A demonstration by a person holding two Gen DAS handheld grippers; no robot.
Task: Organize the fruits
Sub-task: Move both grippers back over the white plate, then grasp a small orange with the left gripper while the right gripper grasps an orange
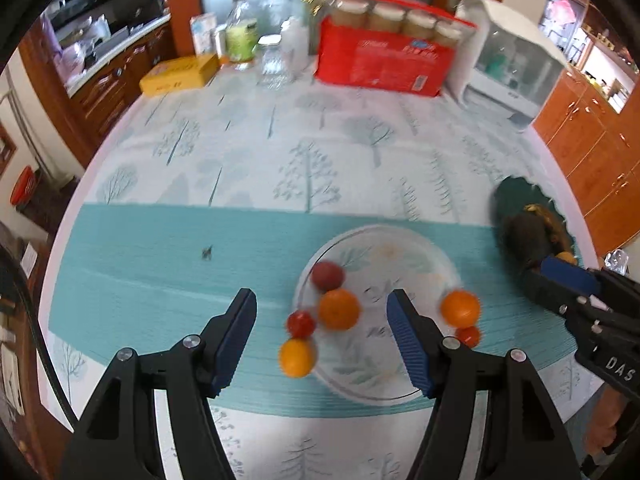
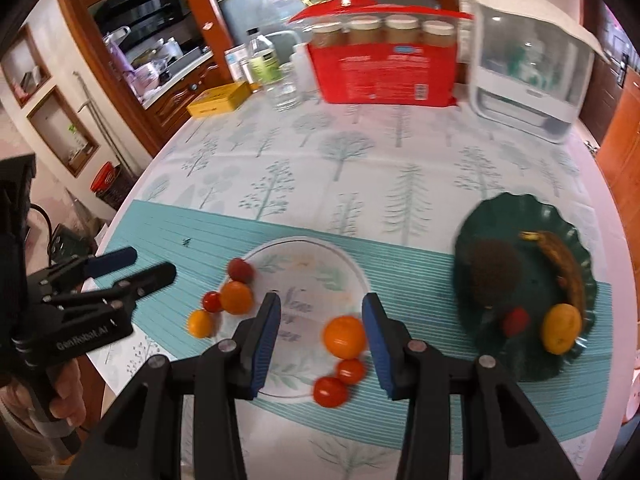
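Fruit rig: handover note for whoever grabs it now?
Left gripper: open, empty, over the clear plate's left rim.
Right gripper: open, empty, jaws flanking an orange.
Green plate: banana, lemon, a red fruit, a dark round item.
On or around the clear plate: seven small fruits, oranges and tomatoes.
Done: part appears sorted. Left: likely the seven.

"DAS" stands on the right gripper (image 1: pixel 576 280); "GenRobot.AI" on the left gripper (image 2: pixel 132 266).
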